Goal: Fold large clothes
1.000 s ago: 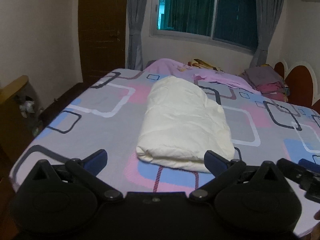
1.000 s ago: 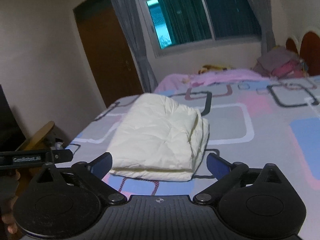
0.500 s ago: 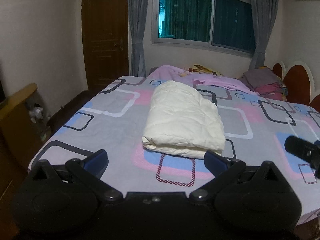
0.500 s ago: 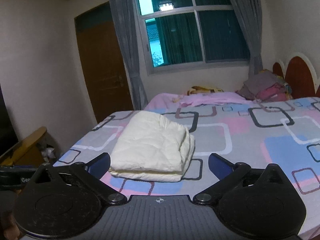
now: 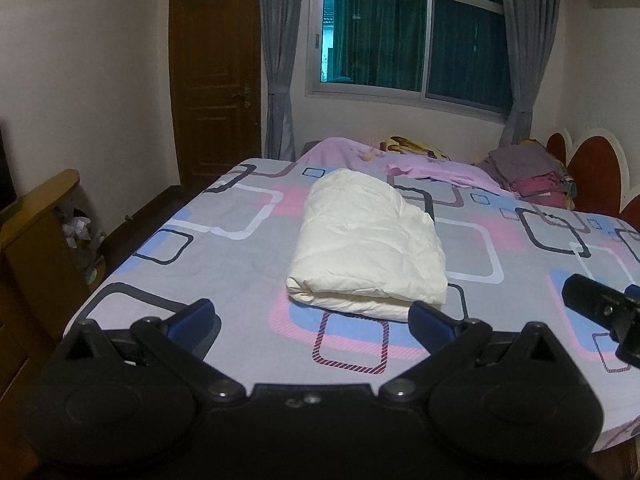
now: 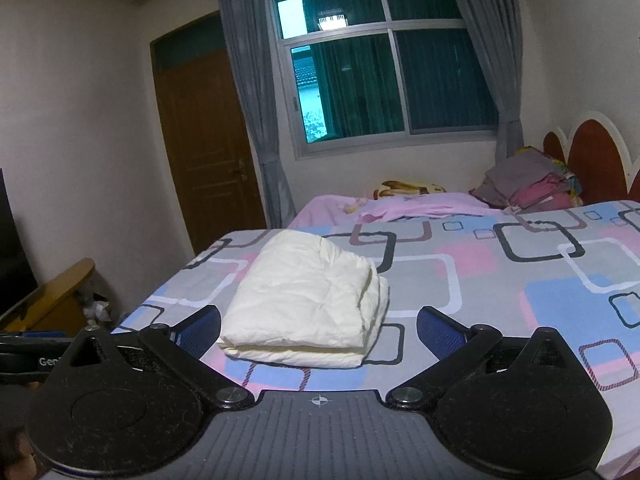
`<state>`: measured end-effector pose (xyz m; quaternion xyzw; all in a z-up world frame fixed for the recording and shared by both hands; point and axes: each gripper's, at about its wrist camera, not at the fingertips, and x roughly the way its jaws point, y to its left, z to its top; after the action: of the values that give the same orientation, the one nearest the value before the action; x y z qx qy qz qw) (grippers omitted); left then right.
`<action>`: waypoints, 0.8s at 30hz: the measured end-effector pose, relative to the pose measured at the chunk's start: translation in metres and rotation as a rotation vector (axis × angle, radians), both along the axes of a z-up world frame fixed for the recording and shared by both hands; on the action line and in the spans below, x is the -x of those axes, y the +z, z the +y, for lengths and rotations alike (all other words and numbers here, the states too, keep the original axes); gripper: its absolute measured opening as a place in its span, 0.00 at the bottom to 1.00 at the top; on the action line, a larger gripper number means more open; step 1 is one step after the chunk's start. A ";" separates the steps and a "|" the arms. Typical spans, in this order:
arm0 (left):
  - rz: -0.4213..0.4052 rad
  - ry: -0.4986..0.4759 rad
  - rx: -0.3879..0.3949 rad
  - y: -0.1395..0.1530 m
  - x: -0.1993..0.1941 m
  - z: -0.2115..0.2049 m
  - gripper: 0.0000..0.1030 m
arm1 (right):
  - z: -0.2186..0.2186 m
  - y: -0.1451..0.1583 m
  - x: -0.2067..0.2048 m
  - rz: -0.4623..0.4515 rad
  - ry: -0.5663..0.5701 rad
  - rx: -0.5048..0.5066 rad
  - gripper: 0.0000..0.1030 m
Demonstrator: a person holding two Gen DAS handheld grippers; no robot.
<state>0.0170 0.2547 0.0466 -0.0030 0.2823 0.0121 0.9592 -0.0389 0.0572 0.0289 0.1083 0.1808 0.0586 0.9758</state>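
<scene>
Left and right wrist views of a bed (image 5: pixel 224 248) with a folded cream bundle (image 5: pixel 368 248) lying on its patterned sheet, near the foot edge. I hold the left gripper (image 5: pixel 312 318) with its jaws spread wide and empty, short of the bundle and not touching it. The right gripper (image 6: pixel 318 326) is likewise spread and empty, facing the bundle's folded near edge. From the right view, the bundle (image 6: pixel 312 300) shows stacked layers at its right side, slightly splayed. I judge the fold essentially complete. Risks from here: a finger brushing the splayed layers could drag the top ply and undo the fold. Any push toward the foot edge could tip the bundle off the bed. The right gripper's tip (image 5: pixel 592 300) sits close beside the left, so the two could collide.
</scene>
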 end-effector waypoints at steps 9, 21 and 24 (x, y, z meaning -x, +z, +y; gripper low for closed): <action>-0.006 0.011 -0.001 0.004 0.003 -0.002 1.00 | -0.004 -0.003 -0.002 0.008 0.002 0.008 1.00; -0.010 0.031 0.000 0.005 0.004 0.002 1.00 | -0.007 -0.007 -0.005 0.019 0.008 0.005 1.00; -0.010 0.033 0.001 0.005 0.004 0.002 1.00 | -0.007 -0.008 -0.006 0.018 0.012 0.005 1.00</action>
<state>0.0129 0.2568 0.0512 -0.0084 0.2773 0.0275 0.9603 -0.0331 0.0500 0.0213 0.1052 0.1902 0.0628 0.9741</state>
